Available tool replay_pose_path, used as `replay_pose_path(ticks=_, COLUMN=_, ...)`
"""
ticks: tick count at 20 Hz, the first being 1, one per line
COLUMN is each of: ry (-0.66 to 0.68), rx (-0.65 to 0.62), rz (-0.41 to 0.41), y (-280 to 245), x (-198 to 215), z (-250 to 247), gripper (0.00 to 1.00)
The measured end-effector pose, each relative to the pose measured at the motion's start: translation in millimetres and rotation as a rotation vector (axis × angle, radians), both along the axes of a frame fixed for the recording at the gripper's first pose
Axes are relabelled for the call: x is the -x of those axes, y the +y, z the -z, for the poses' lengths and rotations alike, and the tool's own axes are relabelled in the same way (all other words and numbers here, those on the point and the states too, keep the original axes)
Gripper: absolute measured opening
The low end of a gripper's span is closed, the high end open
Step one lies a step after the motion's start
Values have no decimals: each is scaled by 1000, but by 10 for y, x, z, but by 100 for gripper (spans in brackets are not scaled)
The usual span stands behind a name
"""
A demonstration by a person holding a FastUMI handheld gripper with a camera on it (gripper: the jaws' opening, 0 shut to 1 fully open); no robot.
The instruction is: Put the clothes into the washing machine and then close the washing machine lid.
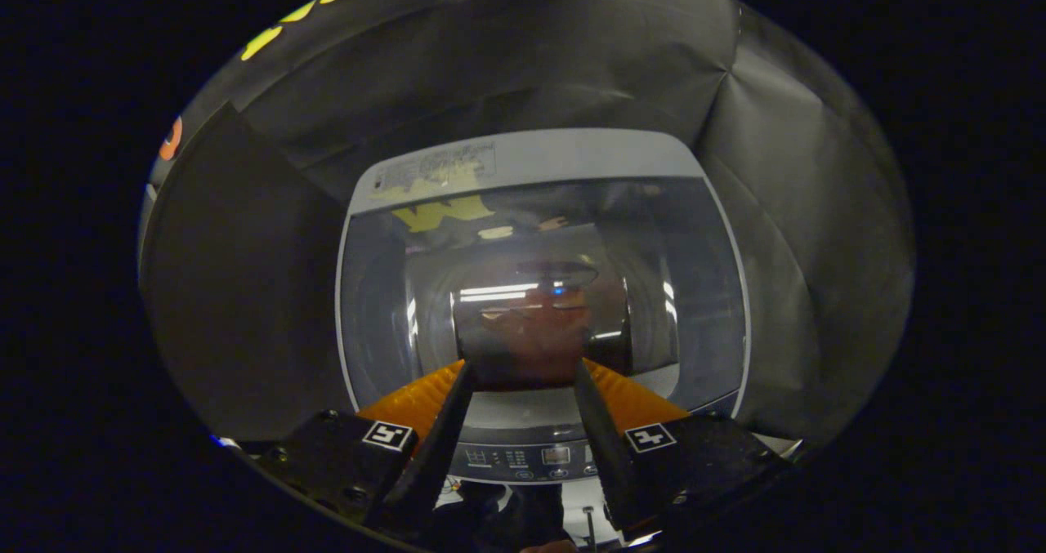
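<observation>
Claw view. My claw point(523, 365) points at the washing machine point(539, 308) from above and in front; its two dark fingers point(445, 430) stand apart at a middling width, with nothing pressed between them. Orange padding shows on the outer side of each finger, and a square black-and-white marker tag point(387, 434) sits on each finger mount.

The washing machine lid point(695, 292) is down — a tinted, see-through panel in a pale grey frame, covering the whole tub opening. My fingertips sit at the lid's near edge; I cannot tell whether they touch it. The glass throws back reflections: strip lights, booth cloth, a dim reddish-brown patch just ahead of the fingertips. Whether that patch is clothing inside the drum or only a reflection, I cannot tell — the clothes are not clearly made out.

A sticker point(437, 169) lies on the grey band at the lid's far edge. The control panel point(531, 457) with its small buttons and display runs between the finger bases, nearest to me. Black booth cloth point(245, 292) surrounds the machine on both sides and behind.
</observation>
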State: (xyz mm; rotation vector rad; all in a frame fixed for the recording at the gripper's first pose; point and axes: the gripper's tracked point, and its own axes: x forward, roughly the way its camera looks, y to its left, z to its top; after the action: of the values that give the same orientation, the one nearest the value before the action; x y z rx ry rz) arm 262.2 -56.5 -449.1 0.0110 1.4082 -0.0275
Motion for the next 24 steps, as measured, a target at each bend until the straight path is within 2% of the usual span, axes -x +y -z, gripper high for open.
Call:
replay_pose_path(ticks=8, ry=-28, rx=0, rz=3, y=-46, x=72, z=142, gripper=80)
replay_pose_path(ticks=10, ry=-30, rx=-6, rz=-2, y=-85, x=86, z=133, gripper=100)
replay_pose_path(ticks=15, ry=-52, rx=1, rz=10, y=-82, x=87, z=53, gripper=100)
replay_pose_path(ticks=19, ry=-177, rx=31, rz=44, y=20, x=26, z=-202, gripper=100)
replay_pose_path(ticks=24, ry=-438, rx=-19, rz=82, y=399, x=165, z=-884, gripper=99)
